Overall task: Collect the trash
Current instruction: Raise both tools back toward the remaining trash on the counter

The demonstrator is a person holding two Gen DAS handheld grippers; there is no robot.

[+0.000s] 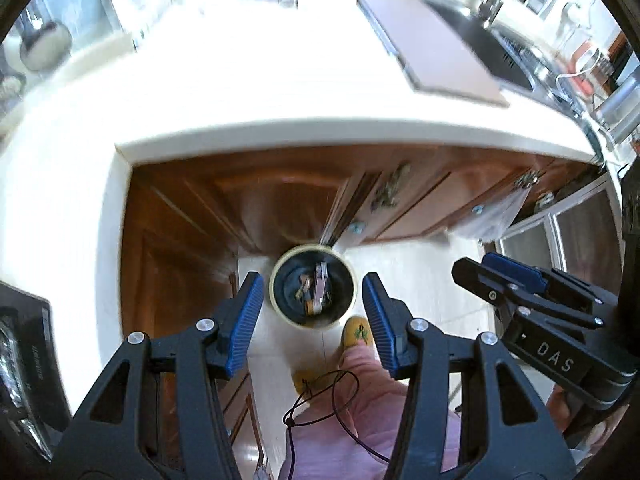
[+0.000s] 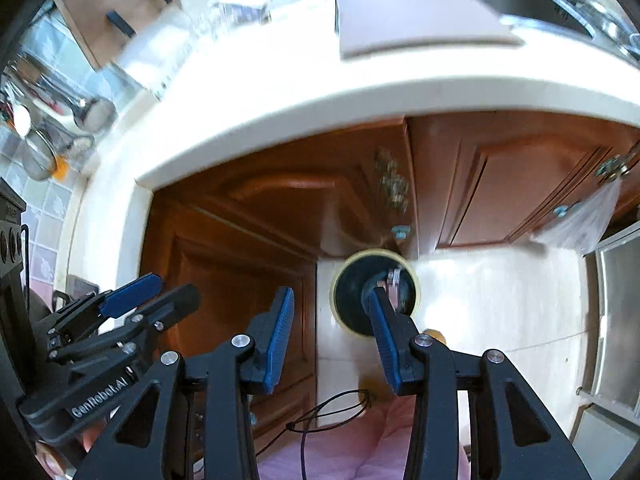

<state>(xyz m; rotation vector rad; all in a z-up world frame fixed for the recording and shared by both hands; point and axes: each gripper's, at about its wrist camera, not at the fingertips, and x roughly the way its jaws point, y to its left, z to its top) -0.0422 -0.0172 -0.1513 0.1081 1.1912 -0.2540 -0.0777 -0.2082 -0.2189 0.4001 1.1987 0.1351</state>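
Note:
A round trash bin (image 1: 280, 312) with a cream rim and a black liner stands on the pale floor far below, in the corner of the wooden cabinets. Wrappers and scraps (image 1: 319, 289) lie in its bottom. My left gripper (image 1: 313, 286) hangs high above the bin, pointing down, jaws open with nothing between them. The right gripper (image 1: 500, 270) shows at that view's right side. In the right wrist view the bin (image 2: 350, 294) sits just behind my right gripper (image 2: 330, 296), also open and holding nothing. The left gripper (image 2: 138, 290) appears at that view's left.
A white countertop (image 1: 280, 92) wraps around the corner and carries a pinkish board (image 1: 436, 48) beside a steel sink (image 1: 508, 56). Brown cabinet doors (image 2: 500, 196) stand below it, with a clear plastic bag (image 2: 580, 220) hanging. A person's yellow slipper (image 1: 358, 334) and pink garment (image 1: 360, 420) are underneath.

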